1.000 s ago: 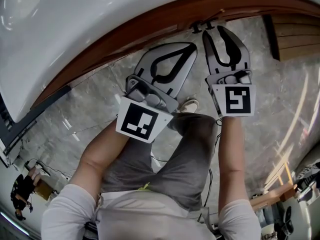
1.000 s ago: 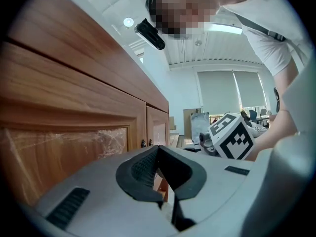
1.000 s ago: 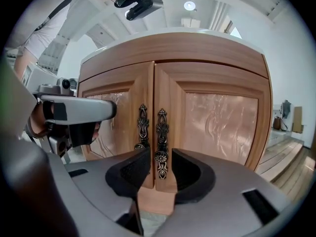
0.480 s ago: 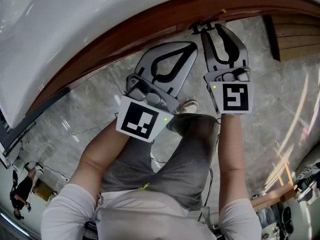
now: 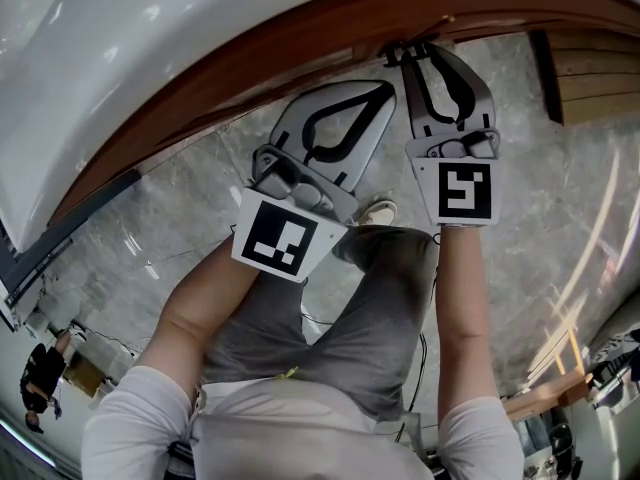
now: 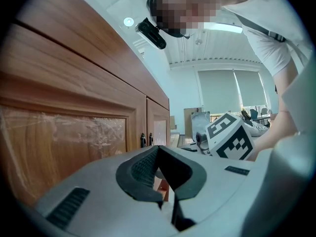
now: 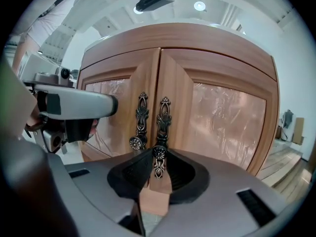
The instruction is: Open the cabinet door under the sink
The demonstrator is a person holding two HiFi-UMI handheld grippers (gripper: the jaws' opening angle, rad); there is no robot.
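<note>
Right gripper point(image 7: 157, 157) clamps the metal handle point(image 7: 163, 115); left gripper point(image 6: 158, 149) is closed on nothing. Handle's stiff, maybe slick. Door point(image 7: 222, 117) probably swings light.

Below you, grey marble floor point(image 5: 150, 218) spreads out, with your white shoe point(image 5: 378, 209) on it. Wooden boards point(image 5: 590, 73) lie at far right; another person point(image 5: 38, 373) stands well off at lower left.

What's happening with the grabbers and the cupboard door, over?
Left gripper shut, empty, held aside. Right gripper shut on dark ornate metal handle. Brown wooden cabinet door closed. Nothing in the way.
</note>
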